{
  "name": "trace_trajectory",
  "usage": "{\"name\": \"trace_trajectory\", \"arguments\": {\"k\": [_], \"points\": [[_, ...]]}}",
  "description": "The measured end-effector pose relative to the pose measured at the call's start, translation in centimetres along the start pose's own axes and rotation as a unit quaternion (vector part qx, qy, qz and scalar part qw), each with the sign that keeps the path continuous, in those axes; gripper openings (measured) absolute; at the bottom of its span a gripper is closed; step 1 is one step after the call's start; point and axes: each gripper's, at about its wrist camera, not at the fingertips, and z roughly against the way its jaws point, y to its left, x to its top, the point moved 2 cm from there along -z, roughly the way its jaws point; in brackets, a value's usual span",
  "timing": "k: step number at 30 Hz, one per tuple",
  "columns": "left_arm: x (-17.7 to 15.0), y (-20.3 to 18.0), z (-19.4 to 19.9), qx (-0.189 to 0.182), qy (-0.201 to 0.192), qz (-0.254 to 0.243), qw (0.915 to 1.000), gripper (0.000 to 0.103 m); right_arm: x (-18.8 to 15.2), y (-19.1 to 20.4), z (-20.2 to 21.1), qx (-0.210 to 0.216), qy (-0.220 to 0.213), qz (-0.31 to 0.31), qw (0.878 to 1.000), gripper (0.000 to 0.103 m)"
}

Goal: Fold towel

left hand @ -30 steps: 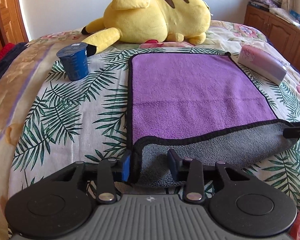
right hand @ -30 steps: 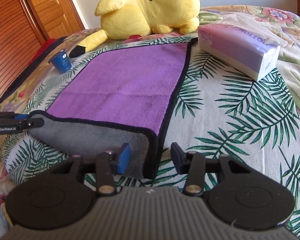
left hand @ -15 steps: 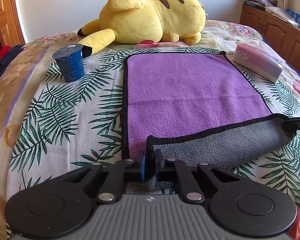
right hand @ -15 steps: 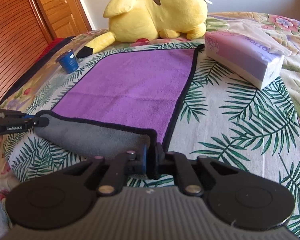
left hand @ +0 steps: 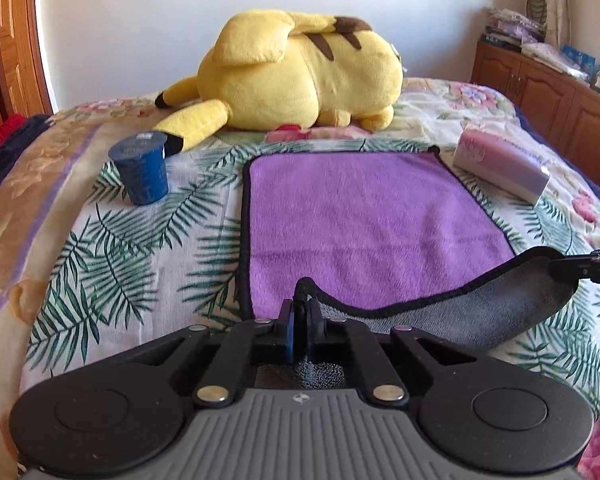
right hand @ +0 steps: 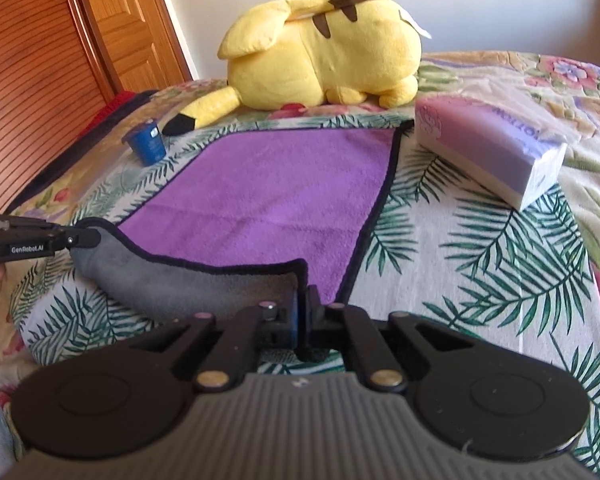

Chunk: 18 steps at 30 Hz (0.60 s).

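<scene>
A purple towel [left hand: 363, 216] with a black hem and grey underside lies flat on the bed; it also shows in the right wrist view [right hand: 268, 196]. My left gripper [left hand: 300, 312] is shut on its near left corner and holds it raised. My right gripper [right hand: 303, 300] is shut on the near right corner, also raised. The near edge is lifted off the bed, its grey underside [left hand: 479, 320] sagging between the two grippers. The other gripper shows at the edge of each view: the right one [left hand: 587, 268] and the left one [right hand: 40, 240].
A large yellow plush toy [left hand: 300, 76] lies at the bed's far end behind the towel. A blue cup [left hand: 142, 168] stands left of the towel. A tissue pack [right hand: 491, 152] lies right of it. Wooden doors stand at the left, a wooden cabinet [left hand: 547, 92] at the right.
Both grippers closed on the towel's near corners and lifted them. The near edge rose off the bed and moved towards the far end.
</scene>
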Motion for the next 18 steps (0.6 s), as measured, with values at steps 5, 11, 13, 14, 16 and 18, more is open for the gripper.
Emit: {"name": "trace_trajectory", "arguments": {"k": [5,11,13,14,16,18], "points": [[0.7,-0.1,0.6,-0.004,-0.016,0.002,0.9999,0.0,0.5,0.3,0.3,-0.002,-0.012,0.008,1.0,0.004],[2.1,-0.1,1.6,-0.008,-0.039,0.009,0.9992,0.0,1.5,0.7,0.9,-0.001,-0.031,0.019,0.999,0.004],[2.7,-0.1,1.8,-0.008,-0.045,0.009,0.9989,0.0,2.0,0.9,0.8,-0.001,-0.035,0.023,0.999,0.004],[3.0,-0.2,1.9,-0.01,-0.049,0.009,0.9987,0.0,2.3,0.9,0.8,-0.001,-0.038,0.026,0.999,0.004],[3.6,-0.5,1.9,-0.011,-0.056,0.006,0.9983,0.0,3.0,1.1,0.8,-0.001,-0.044,0.032,0.999,0.004],[4.0,-0.7,1.8,-0.011,-0.062,-0.001,0.998,0.0,3.7,1.1,0.8,-0.001,-0.05,0.036,0.998,0.004]]}}
